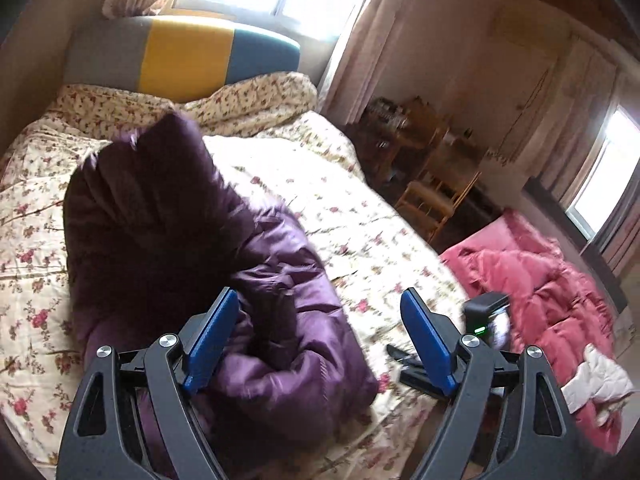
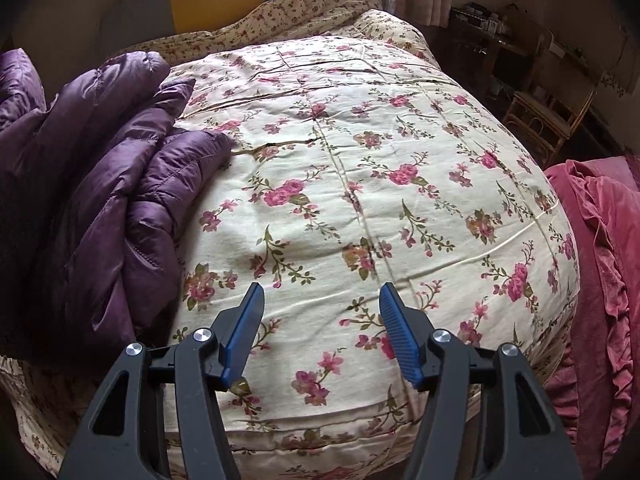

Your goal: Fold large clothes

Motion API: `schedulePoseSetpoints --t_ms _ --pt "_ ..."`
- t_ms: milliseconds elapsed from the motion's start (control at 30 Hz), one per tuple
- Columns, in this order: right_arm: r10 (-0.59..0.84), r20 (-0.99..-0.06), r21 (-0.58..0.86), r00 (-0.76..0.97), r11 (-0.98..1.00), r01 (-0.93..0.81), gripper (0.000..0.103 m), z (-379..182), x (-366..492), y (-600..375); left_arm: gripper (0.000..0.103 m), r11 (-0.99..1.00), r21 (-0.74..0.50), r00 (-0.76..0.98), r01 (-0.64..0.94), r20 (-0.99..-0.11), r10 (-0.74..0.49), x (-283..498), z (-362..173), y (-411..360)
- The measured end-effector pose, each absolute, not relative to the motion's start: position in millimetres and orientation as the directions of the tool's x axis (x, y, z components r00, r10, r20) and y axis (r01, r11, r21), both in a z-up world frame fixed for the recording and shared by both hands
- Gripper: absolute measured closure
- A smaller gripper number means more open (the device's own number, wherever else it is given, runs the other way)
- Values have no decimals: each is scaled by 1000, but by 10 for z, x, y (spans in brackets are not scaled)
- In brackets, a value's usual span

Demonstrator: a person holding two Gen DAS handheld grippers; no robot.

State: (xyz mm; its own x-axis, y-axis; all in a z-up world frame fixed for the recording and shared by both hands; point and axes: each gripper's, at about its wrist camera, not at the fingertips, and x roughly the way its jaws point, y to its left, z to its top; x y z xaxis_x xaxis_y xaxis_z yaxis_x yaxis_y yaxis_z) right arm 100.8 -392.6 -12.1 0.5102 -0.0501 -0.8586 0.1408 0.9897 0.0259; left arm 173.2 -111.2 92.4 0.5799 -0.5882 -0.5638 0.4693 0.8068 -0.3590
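Note:
A purple quilted puffer jacket (image 1: 192,248) lies bunched on the floral bedspread (image 1: 340,208), its fur-trimmed hood toward the headboard. My left gripper (image 1: 320,300) is open and empty, hovering above the jacket's near end, its left finger over the fabric. The right gripper shows at the right of that view (image 1: 486,322). In the right wrist view the jacket (image 2: 100,184) lies at the left, and my right gripper (image 2: 320,292) is open and empty over the bare floral bedspread (image 2: 360,160), to the right of the jacket.
A pink-red quilted blanket (image 1: 540,280) lies at the bed's right side, also in the right wrist view (image 2: 600,240), with a white cloth (image 1: 600,380) on it. A grey, yellow and blue headboard (image 1: 180,52) stands behind. Wooden chairs (image 1: 436,196) and a table stand to the right.

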Motion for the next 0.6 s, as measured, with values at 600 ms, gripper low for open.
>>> schedulePoseSetpoints --t_ms 600 --pt "-19 -825 26 565 997 71 40 176 936 -3689 21 923 -383 623 31 -715 -318 1700 96 192"
